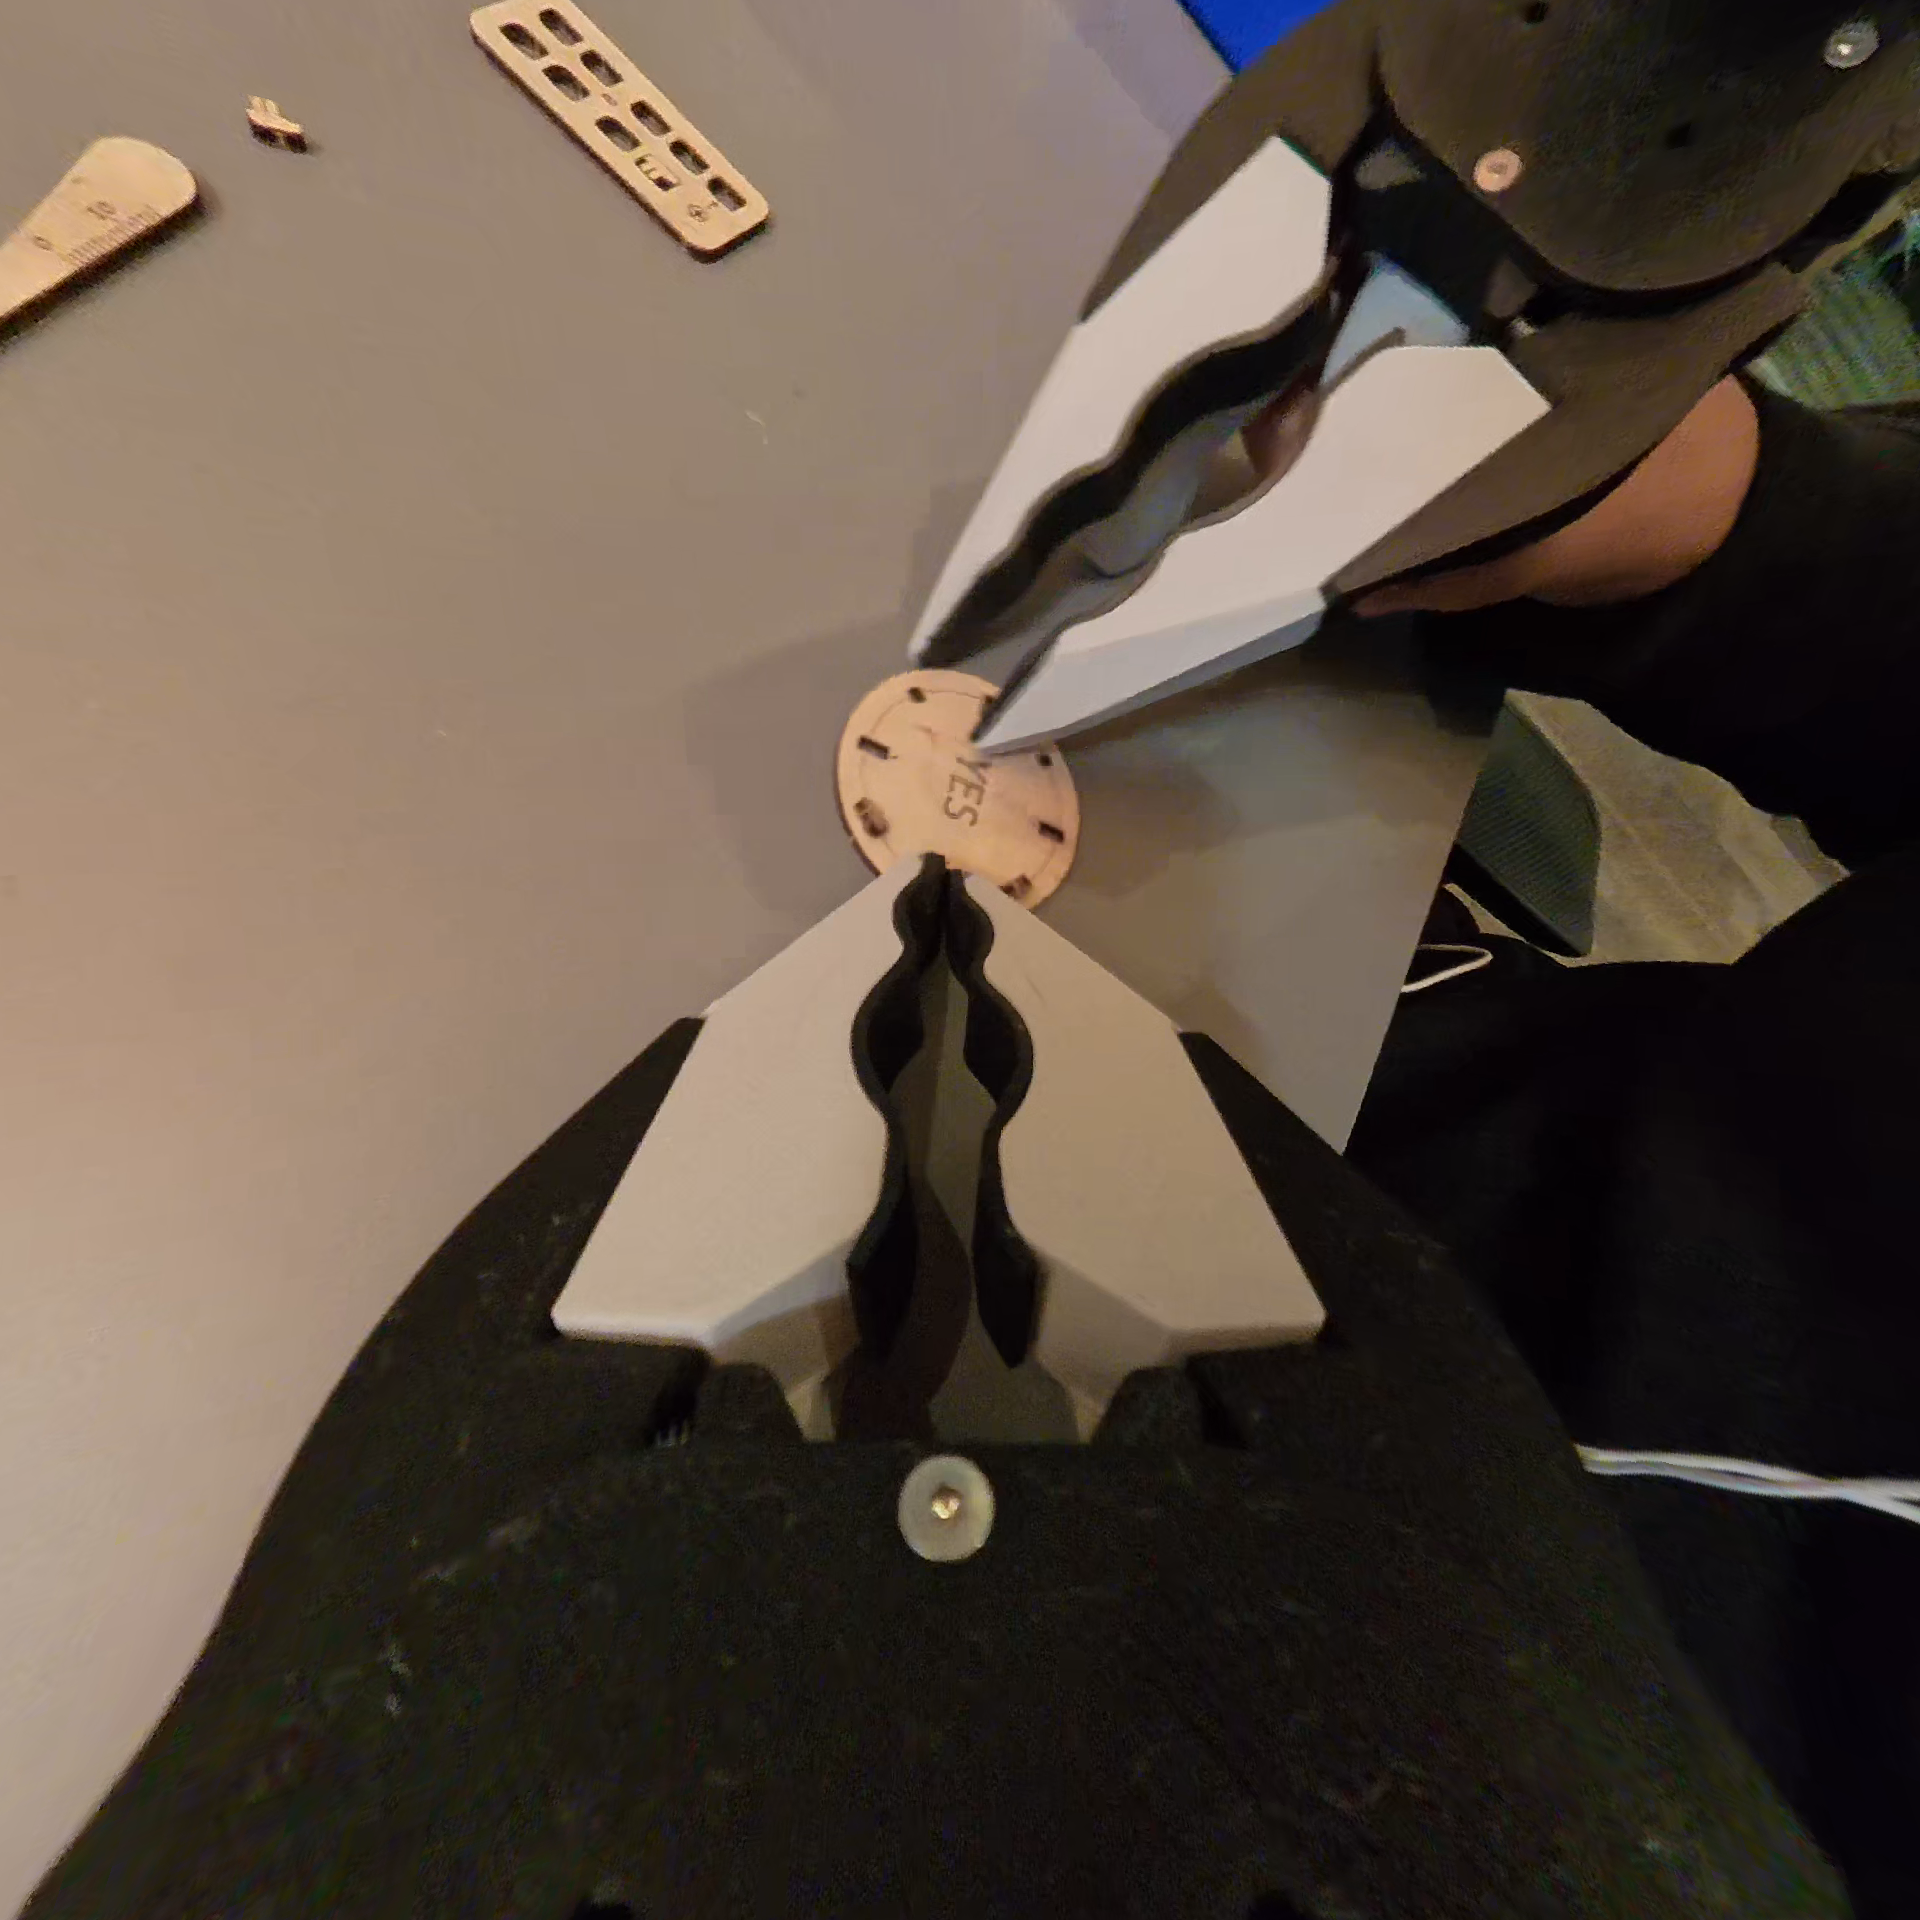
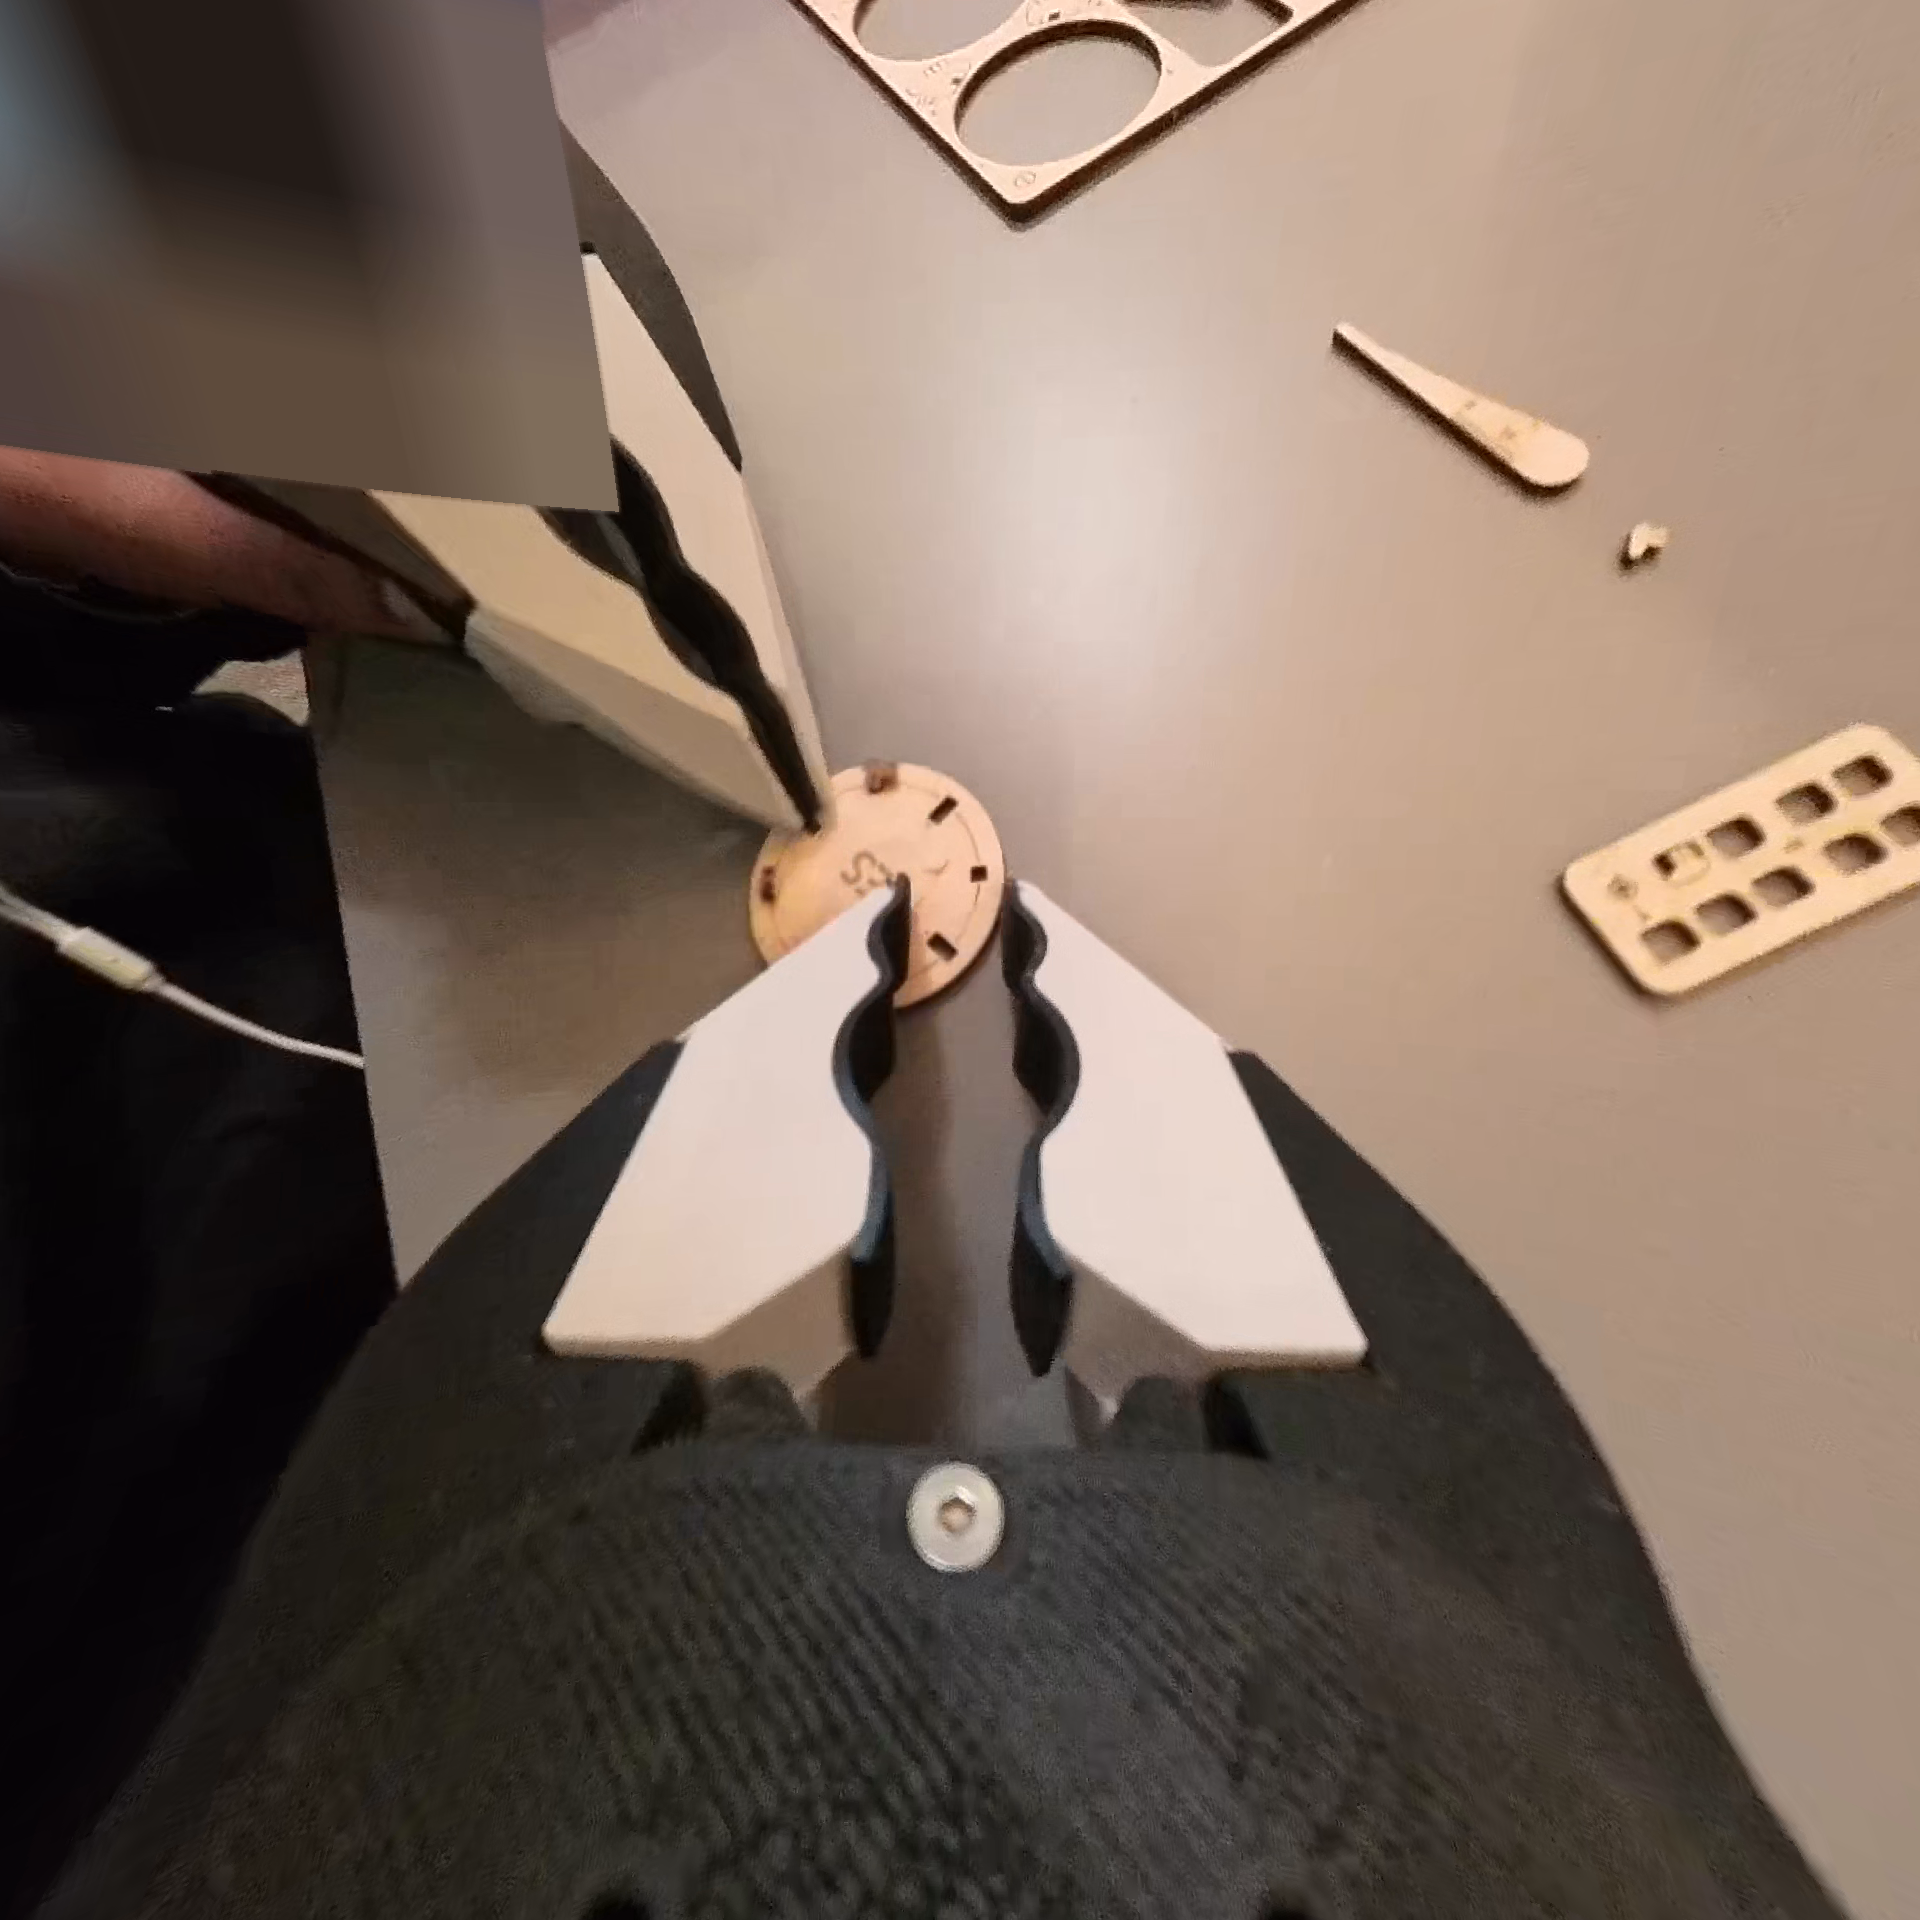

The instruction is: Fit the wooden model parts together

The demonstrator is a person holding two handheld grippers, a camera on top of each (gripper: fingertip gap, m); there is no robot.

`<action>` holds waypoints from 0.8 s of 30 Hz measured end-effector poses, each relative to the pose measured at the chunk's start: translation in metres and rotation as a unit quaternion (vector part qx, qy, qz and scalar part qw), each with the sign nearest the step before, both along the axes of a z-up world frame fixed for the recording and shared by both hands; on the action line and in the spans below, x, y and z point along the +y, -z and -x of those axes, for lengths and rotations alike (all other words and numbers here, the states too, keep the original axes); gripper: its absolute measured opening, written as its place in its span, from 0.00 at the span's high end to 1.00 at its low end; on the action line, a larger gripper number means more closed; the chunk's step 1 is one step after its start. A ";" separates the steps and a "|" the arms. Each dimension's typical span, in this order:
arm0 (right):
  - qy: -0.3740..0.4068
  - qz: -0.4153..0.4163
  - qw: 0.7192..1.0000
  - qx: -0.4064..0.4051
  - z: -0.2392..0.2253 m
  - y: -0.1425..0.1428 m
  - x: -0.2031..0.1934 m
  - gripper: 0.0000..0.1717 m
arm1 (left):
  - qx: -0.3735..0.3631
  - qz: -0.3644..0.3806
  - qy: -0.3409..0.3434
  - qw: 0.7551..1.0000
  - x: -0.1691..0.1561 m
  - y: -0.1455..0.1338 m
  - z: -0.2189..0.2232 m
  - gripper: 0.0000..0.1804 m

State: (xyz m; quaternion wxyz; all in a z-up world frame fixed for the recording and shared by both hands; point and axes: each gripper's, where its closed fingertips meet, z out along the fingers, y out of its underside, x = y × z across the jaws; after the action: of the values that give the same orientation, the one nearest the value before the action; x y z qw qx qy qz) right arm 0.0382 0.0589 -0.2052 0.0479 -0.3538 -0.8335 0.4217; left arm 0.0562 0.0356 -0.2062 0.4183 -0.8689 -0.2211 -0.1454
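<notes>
A round wooden disc (image 1: 935, 790) with small slots near its rim lies flat on the grey table (image 1: 416, 623), close to the table's edge. My left gripper (image 1: 935, 868) is shut, and its closed tips rest on the disc's near edge. The right wrist view shows those tips (image 2: 805, 823) set down on top of the disc (image 2: 935, 862). My right gripper (image 2: 956, 896) is open over the disc. One fingertip (image 2: 902, 896) is above the disc's face and the other (image 2: 1016, 899) is at its rim. In the left wrist view the right gripper (image 1: 975, 722) comes in from the upper right.
A slotted wooden strip (image 1: 618, 125) (image 2: 1756, 862), a ruler-like wooden piece (image 1: 94, 223) (image 2: 1475, 410) and a tiny wooden bit (image 1: 275, 123) (image 2: 1642, 540) lie farther off. A wooden frame with round holes (image 2: 1039, 156) is at the far side. A person's hand (image 1: 1621, 499) and a white cable (image 2: 208, 1008) are beyond the table edge. The grippers are tip to tip, or close to it.
</notes>
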 end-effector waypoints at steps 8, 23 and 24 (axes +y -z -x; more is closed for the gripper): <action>-0.013 -0.023 0.999 0.042 -0.029 -0.002 -0.007 0.91 | 0.022 0.009 -0.027 0.999 -0.006 0.000 0.015 1.00; -0.006 -0.006 1.000 0.020 -0.025 -0.001 -0.016 0.83 | -0.021 -0.012 -0.013 1.000 -0.001 -0.002 0.018 1.00; -0.027 0.002 1.000 0.012 -0.030 -0.001 -0.021 0.83 | -0.023 -0.014 -0.010 1.000 -0.001 -0.002 0.018 1.00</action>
State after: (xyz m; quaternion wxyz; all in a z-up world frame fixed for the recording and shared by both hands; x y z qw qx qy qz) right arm 0.0684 0.0381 -0.2039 0.0457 -0.3259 -0.8412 0.4291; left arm 0.0387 0.0349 -0.2039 0.4271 -0.8571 -0.2369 -0.1641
